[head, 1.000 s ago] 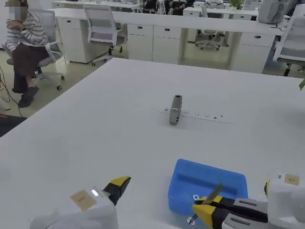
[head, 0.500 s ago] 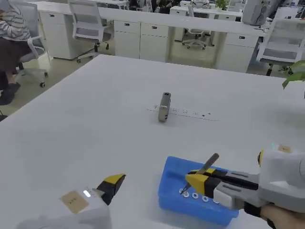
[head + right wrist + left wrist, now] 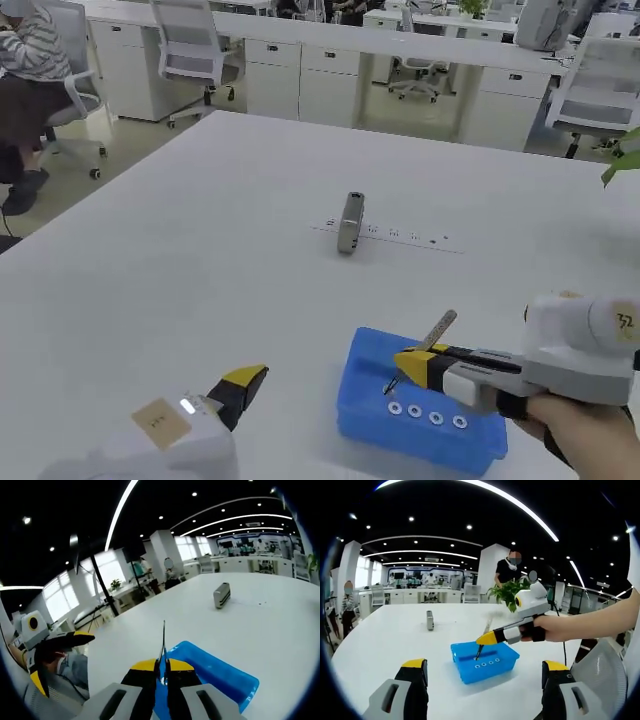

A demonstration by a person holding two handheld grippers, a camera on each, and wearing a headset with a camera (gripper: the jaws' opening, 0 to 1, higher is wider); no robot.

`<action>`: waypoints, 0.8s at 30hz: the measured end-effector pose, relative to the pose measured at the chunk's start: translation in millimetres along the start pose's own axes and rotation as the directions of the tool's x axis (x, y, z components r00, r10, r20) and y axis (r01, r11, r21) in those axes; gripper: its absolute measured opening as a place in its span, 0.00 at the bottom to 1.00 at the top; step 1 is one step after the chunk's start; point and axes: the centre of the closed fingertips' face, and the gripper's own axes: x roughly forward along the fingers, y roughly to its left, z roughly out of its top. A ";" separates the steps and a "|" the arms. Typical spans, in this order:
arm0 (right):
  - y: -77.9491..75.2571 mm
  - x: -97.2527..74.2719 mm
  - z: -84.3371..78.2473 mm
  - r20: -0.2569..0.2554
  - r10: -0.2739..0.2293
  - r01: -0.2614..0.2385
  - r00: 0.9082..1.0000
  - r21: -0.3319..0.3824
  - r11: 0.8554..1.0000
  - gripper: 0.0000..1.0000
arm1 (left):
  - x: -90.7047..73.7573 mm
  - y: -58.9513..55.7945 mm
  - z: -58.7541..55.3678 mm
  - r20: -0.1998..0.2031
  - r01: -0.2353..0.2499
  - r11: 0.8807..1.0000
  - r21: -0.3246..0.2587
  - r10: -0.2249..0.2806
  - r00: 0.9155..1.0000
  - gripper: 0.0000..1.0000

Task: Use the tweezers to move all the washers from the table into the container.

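Observation:
A blue container (image 3: 470, 445) sits near the table's front edge with several washers (image 3: 414, 411) in a row inside it. My right gripper (image 3: 412, 364) is shut on the tweezers (image 3: 436, 331), which slant down, their tips just above the container's left part. I cannot tell if the tips hold a washer. More washers (image 3: 415, 237) lie in a line at mid-table. My left gripper (image 3: 243, 383) hovers open at the lower left, with nothing in it. In the left gripper view the container (image 3: 470, 672) and tweezers (image 3: 481, 645) lie ahead of the gripper (image 3: 482, 667). In the right gripper view the gripper (image 3: 161, 664) clamps the tweezers (image 3: 163, 635) over the container (image 3: 215, 672).
A grey metal block (image 3: 350, 222) lies at the left end of the washer line. Office desks and chairs (image 3: 190, 55) stand beyond the table's far edge, and a person (image 3: 30, 70) sits at the far left. A plant leaf (image 3: 625, 155) shows at the right edge.
My right gripper carried the tweezers from the container's near edge up over its inside, then lifted the tips slightly. The left gripper stayed put. The head camera shifted.

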 end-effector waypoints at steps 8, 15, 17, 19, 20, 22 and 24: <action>-6.8 12.8 -10.6 -0.041 0.000 0.000 0.999 -0.002 1.000 0.03 | 0.5 -1.3 -3.4 -0.016 0.009 1.000 -0.003 -0.009 1.000 0.96; -12.4 22.2 -19.0 -0.073 -0.012 0.010 0.997 -0.017 1.000 0.03 | 1.2 -0.4 -5.5 -0.022 0.017 0.999 -0.030 -0.018 1.000 0.96; -12.4 24.2 -20.1 -0.081 -0.013 0.011 0.997 -0.022 1.000 0.03 | 1.0 0.7 -5.0 -0.017 0.014 0.999 -0.039 -0.015 1.000 0.96; -13.1 26.2 -21.3 -0.087 -0.015 0.012 0.996 -0.032 0.999 0.03 | 0.6 2.0 -4.6 -0.014 0.008 0.999 -0.044 -0.009 1.000 0.96; -13.6 27.2 -21.8 -0.090 -0.016 0.014 0.996 -0.033 0.999 0.03 | 0.4 2.2 -4.8 -0.014 0.008 0.999 -0.047 -0.009 1.000 0.96; -13.7 28.6 -23.0 -0.096 -0.016 0.013 0.995 -0.036 0.999 0.03 | 0.6 1.9 -4.9 -0.015 0.009 0.999 -0.047 -0.010 1.000 0.95; -14.0 29.7 -24.2 -0.103 -0.018 0.014 0.995 -0.041 0.999 0.03 | 1.1 1.4 -5.1 -0.017 0.011 0.999 -0.046 -0.012 1.000 0.95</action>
